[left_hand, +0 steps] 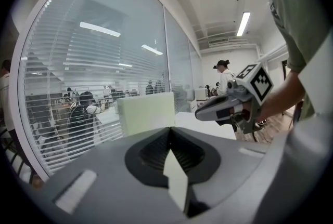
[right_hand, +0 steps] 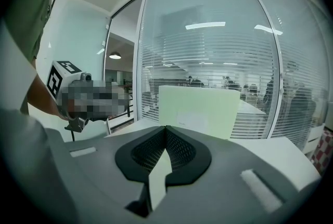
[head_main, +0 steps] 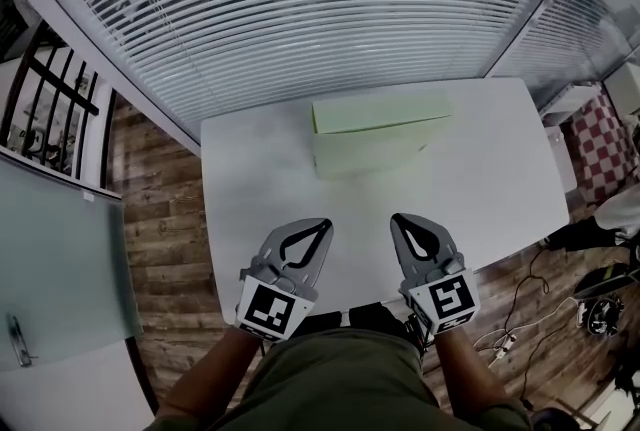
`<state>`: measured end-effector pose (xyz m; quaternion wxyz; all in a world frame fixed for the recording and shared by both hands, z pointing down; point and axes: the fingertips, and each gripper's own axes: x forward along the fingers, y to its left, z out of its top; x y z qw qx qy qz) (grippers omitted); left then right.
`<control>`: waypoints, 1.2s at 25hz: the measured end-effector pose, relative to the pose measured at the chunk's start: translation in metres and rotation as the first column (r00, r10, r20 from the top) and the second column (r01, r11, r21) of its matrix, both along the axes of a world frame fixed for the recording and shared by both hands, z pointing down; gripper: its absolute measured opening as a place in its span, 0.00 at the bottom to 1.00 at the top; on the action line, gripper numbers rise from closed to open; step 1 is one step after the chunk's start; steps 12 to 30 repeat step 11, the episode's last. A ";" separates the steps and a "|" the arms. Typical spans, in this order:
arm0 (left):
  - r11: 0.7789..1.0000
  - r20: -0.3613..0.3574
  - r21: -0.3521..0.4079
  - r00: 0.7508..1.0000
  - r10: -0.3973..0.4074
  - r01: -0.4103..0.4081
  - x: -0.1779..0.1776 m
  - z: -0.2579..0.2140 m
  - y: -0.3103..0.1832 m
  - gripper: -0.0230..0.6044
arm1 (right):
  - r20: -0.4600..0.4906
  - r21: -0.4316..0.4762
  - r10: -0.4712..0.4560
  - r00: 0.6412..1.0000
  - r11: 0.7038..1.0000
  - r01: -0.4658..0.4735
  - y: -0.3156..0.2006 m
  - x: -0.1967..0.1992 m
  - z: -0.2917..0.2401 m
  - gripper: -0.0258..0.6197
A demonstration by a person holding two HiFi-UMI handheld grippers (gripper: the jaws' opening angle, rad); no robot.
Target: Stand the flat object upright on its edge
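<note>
A pale green flat box [head_main: 375, 134] stands upright on its long edge at the far middle of the white table [head_main: 500, 179]. It fills the middle of the left gripper view [left_hand: 145, 113] and of the right gripper view [right_hand: 200, 110], a little way ahead of both tips. My left gripper [head_main: 325, 222] [left_hand: 170, 128] is shut and empty near the table's front edge. My right gripper [head_main: 397, 218] [right_hand: 165, 127] is beside it, also shut with nothing held. The two point at the box from the near side, a hand's width apart.
A glass wall with white blinds [head_main: 300, 9] runs just behind the table. Wooden floor [head_main: 165, 239] surrounds it, with a glass door [head_main: 60, 259] at the left and cables [head_main: 520, 319] on the floor at the right. People sit beyond the glass.
</note>
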<state>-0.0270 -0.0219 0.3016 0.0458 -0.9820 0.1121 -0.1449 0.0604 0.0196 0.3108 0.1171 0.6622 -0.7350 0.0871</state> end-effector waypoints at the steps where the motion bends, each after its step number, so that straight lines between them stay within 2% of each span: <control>1: 1.000 -0.001 -0.001 1.000 -0.001 0.001 0.001 0.000 0.000 0.04 | 0.001 -0.001 -0.001 1.000 1.000 0.001 0.000 0.000 0.000 0.06; 30: 1.000 -0.001 -0.004 1.000 -0.007 0.007 0.008 0.003 0.002 0.04 | -0.007 -0.005 -0.023 1.000 1.000 0.023 0.002 0.004 -0.002 0.06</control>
